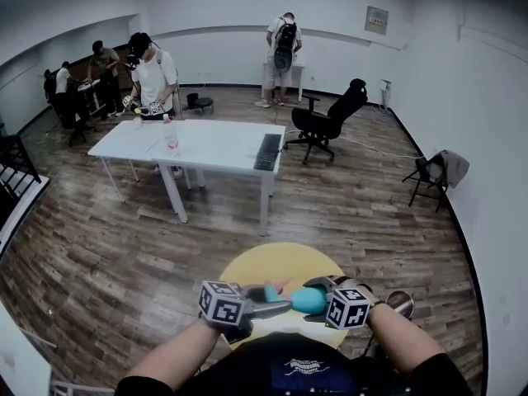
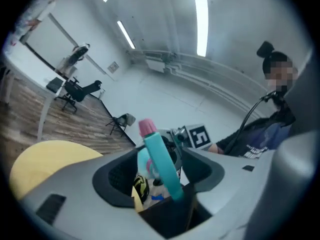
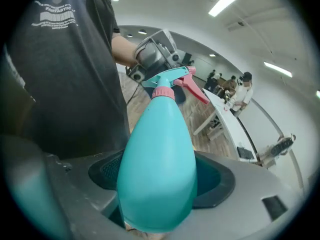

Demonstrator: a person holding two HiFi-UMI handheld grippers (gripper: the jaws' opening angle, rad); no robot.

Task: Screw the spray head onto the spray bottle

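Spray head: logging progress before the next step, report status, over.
Right gripper clamped on spray bottle. Left gripper open, spray head between its jaws, seated on the bottle. No obstruction seen.

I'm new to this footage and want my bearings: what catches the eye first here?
The teal spray bottle fills the right gripper view, clamped in the right gripper, its pink-trimmed spray head seated on top. The left gripper stands open around that head, above a yellow round table.
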